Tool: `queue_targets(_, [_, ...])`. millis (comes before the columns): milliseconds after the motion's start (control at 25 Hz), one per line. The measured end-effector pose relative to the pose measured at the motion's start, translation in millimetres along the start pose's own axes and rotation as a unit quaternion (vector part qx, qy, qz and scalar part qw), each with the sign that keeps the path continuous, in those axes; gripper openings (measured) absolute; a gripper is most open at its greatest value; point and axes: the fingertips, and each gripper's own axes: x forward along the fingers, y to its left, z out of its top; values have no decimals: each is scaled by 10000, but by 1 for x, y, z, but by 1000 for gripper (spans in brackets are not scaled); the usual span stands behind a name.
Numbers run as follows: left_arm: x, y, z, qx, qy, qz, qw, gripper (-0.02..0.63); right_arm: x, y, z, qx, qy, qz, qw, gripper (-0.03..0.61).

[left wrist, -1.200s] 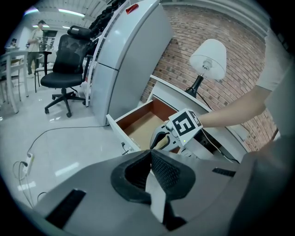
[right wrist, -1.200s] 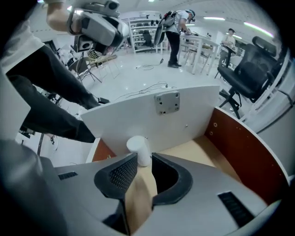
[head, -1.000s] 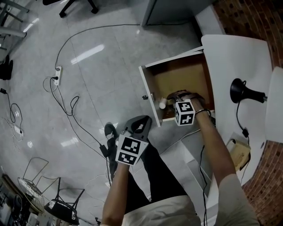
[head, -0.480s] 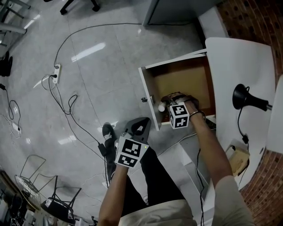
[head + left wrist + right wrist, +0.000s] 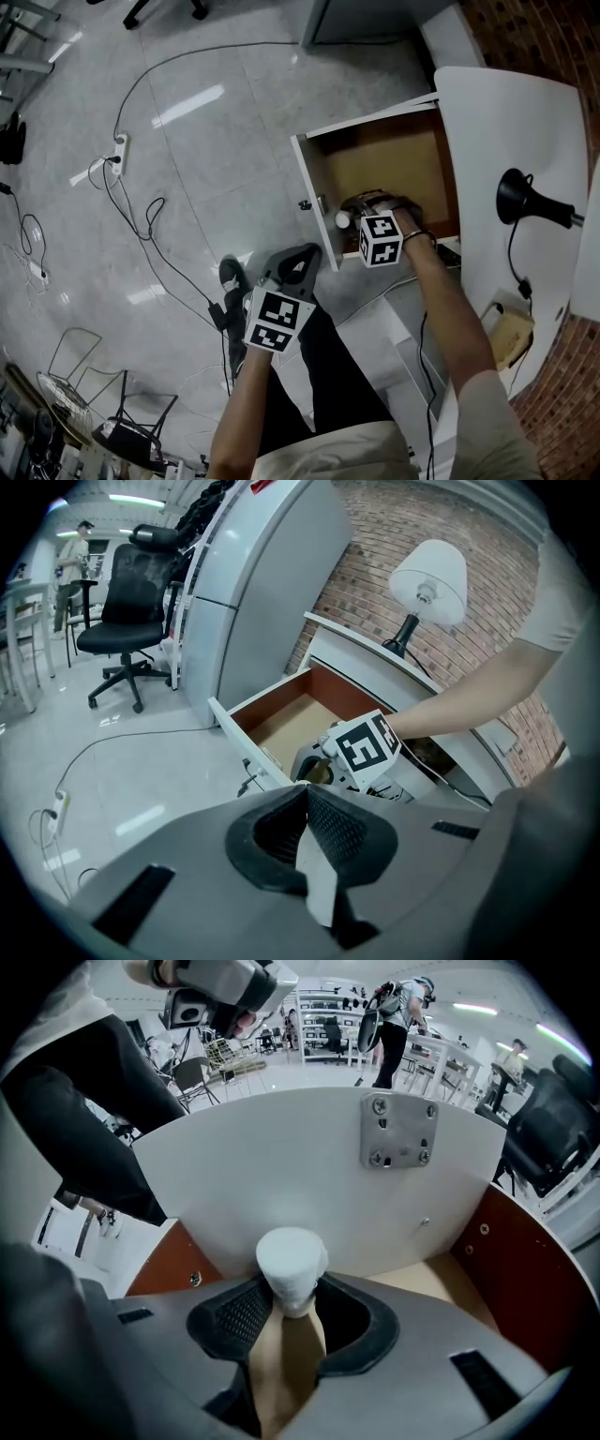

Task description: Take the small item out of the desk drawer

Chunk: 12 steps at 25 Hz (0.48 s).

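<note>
The white desk [image 5: 506, 122] has its drawer [image 5: 384, 164] pulled out. Your left gripper [image 5: 305, 810] hangs outside the drawer's front panel [image 5: 281, 1166], its jaws pressed together on nothing. Your right gripper [image 5: 291, 1307] points down inside the drawer, just behind that panel. Its jaws have just been closing. As far as the view shows, they now pinch the small white cylinder [image 5: 292, 1262], which stands upright between the pads at the drawer's front end.

Even overhead lighting, glare streaks on glossy floor [image 5: 186, 110], strong fisheye bending, dark vignetted corners.
</note>
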Motion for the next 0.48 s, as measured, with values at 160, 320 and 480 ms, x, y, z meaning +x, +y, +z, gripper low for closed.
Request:
queue_targets(160, [0,-5,2,32,8,-58,10000,17,-5,-3,2,106,-61,-124,9998,166])
queue_targets(320, [-2,-9,6,115,55,-112,9999,17,-13,-5,6,272,-110,-237,9993,166])
queue_targets(480, [-3,-13,12,184,48,-155,9997,17,-20,-4,10,410,-142,-336,9985,166])
